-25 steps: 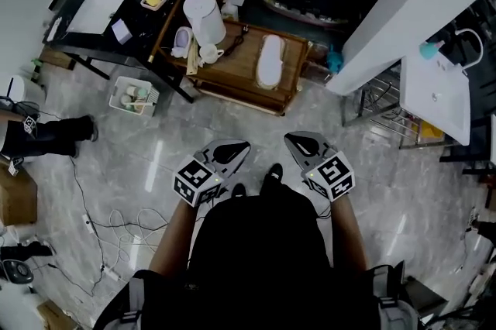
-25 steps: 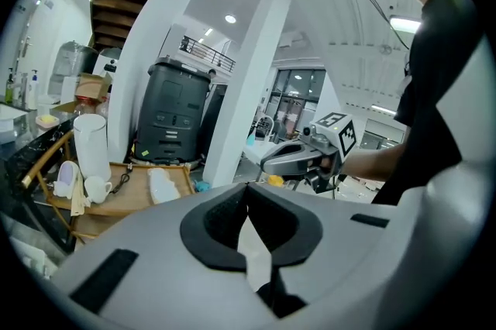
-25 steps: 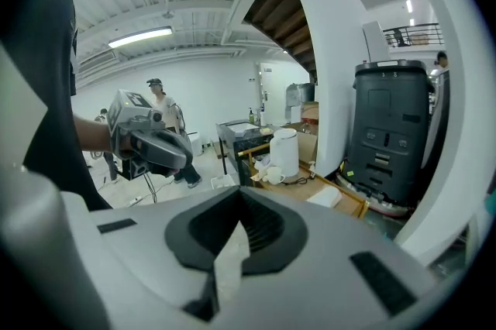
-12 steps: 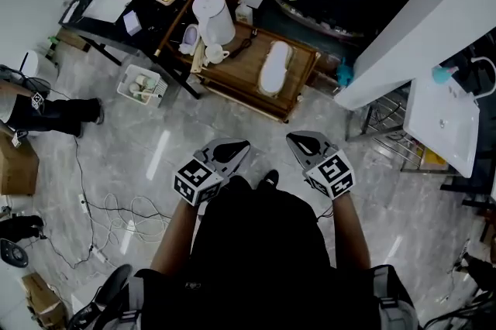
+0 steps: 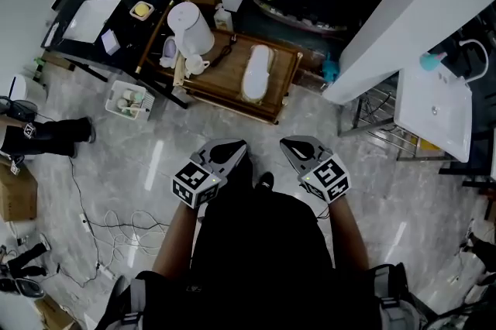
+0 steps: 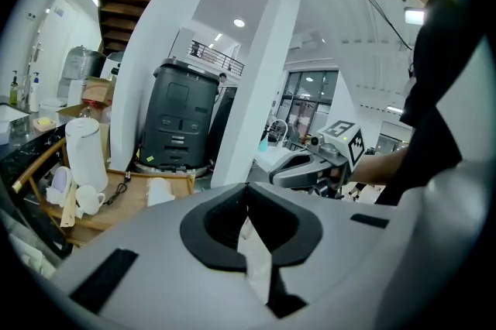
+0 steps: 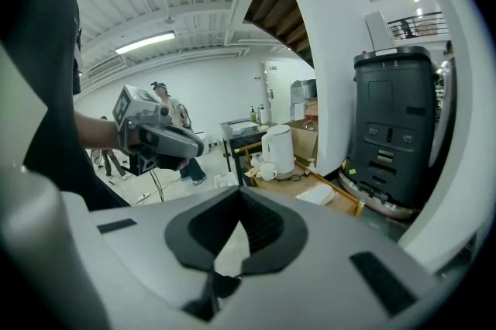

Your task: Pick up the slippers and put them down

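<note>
Approach step, by the look of it. Left gripper (image 5: 230,148) and right gripper (image 5: 294,146) have jaws together, empty. Slipper (image 5: 256,73) lies on the table (image 5: 217,86), well ahead. Next: close in, open jaws.

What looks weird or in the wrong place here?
The white slippers lie on the wooden table, near a kettle and a mug, which is an odd spot for footwear. Loose cables also sprawl across the floor.
</note>
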Demonstrator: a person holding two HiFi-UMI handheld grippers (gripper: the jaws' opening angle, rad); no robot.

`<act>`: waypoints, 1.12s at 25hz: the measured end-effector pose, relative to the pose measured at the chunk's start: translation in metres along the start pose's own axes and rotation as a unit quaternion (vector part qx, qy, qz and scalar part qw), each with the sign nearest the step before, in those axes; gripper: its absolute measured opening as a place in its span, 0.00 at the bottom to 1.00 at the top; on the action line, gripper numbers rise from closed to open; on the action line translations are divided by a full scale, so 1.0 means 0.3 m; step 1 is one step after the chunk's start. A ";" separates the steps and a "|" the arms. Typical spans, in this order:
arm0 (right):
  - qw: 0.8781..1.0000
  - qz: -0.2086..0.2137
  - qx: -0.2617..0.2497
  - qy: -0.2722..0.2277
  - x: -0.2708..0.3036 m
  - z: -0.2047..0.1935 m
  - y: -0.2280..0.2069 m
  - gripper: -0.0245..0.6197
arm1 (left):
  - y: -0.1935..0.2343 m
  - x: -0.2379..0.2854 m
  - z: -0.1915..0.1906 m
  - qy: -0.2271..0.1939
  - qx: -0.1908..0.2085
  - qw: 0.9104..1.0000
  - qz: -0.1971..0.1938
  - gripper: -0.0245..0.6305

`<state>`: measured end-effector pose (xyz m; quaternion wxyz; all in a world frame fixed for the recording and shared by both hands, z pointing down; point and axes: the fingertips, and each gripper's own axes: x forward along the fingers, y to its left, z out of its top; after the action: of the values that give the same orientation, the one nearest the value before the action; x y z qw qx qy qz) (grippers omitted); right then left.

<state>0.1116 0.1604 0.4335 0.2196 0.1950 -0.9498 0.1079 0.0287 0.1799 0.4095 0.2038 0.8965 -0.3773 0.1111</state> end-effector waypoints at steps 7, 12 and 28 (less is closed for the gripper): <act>0.999 -0.040 -0.004 0.008 0.057 0.055 -0.094 0.05 | 0.142 0.072 0.029 0.004 -0.004 1.000 -0.028 0.06; 0.998 -0.069 0.002 -0.001 0.117 0.118 -0.169 0.05 | 0.258 0.136 0.102 0.006 0.011 0.998 -0.057 0.06; 0.994 -0.106 0.025 0.017 0.400 0.194 -0.290 0.05 | 0.578 0.200 0.145 0.038 0.021 0.993 -0.114 0.06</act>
<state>0.0267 0.0264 0.4477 0.2408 0.2985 -0.9169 0.1106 -0.0531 0.0129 0.4405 0.2105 0.9328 -0.2625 0.1292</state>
